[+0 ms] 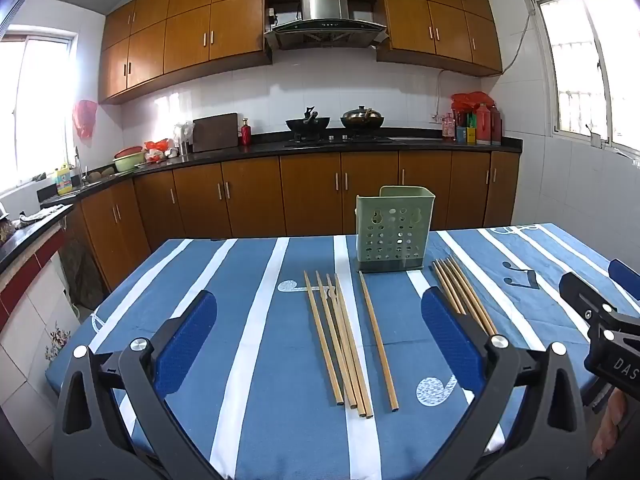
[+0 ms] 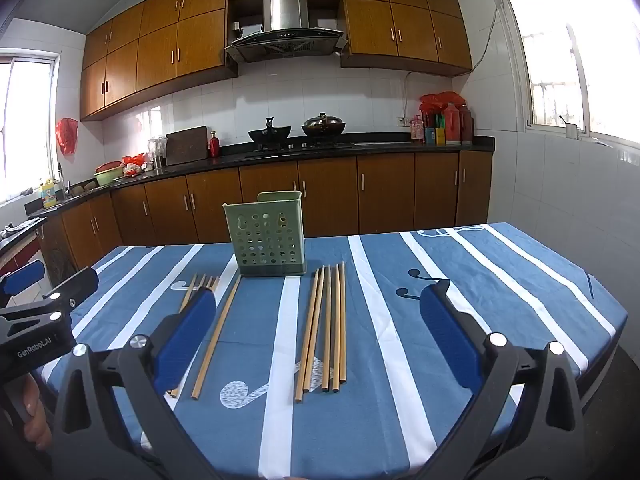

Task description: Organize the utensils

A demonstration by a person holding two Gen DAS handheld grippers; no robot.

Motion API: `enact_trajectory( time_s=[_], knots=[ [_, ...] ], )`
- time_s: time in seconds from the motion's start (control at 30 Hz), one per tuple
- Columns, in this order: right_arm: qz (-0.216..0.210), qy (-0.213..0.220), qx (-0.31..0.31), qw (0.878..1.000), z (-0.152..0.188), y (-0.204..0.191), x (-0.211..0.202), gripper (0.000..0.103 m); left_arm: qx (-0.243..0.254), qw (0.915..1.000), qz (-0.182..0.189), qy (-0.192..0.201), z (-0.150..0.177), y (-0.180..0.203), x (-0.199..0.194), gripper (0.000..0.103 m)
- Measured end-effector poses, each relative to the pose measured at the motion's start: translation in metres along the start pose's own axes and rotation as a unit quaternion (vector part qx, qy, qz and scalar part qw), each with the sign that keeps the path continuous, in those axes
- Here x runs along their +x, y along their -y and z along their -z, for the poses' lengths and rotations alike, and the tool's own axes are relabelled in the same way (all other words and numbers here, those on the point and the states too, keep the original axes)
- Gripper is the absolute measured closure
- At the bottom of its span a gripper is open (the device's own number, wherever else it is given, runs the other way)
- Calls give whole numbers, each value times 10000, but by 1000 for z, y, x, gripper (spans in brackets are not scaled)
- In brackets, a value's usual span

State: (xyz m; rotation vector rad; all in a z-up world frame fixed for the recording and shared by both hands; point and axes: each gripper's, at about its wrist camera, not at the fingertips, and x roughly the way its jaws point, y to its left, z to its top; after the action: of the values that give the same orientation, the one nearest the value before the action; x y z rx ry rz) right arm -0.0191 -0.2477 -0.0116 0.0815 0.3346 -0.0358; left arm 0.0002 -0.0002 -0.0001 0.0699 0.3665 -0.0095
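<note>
The left gripper point(image 1: 320, 344), a black frame with blue padded fingers point(image 1: 188, 344), is spread wide and holds nothing; its fingers hover above the blue tablecloth with white stripes point(image 1: 256, 312) without touching anything. Framed between them lies a bundle of four pale wooden chopsticks point(image 1: 340, 340), side by side and pointing away from the camera, and just to their right a single wooden chopstick point(image 1: 378, 340) lies a little apart.

The right gripper point(image 2: 320, 344), of the same black-and-blue build, is also wide open and empty, above the cloth. Between its fingers point(image 2: 450, 336) lies a second bundle of wooden chopsticks point(image 2: 326, 328), five as far as the right wrist view lets one count, roughly parallel and partly touching. In the left wrist view this bundle is half hidden behind the left gripper's right finger. The single chopstick sits just beside the right gripper's left finger.

Beyond both bundles stands a pale green perforated plastic utensil holder point(image 1: 394, 232), upright on a darker base near the far edge of the table, between the two bundles and close to their far tips. No chopstick shows above its rim.

Behind the table run brown wooden kitchen cabinets point(image 1: 312, 192) under a black countertop point(image 1: 360, 145), with a black wok point(image 1: 307, 123) on the stove.
</note>
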Motion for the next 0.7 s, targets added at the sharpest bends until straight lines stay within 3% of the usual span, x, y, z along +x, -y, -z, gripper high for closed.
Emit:
enact_trajectory(
  time_s=[0.7],
  knots=[
    [-4,18,8,10000,0,0,0,4,-25,10000,16,11,0,0,0,2]
  ],
)
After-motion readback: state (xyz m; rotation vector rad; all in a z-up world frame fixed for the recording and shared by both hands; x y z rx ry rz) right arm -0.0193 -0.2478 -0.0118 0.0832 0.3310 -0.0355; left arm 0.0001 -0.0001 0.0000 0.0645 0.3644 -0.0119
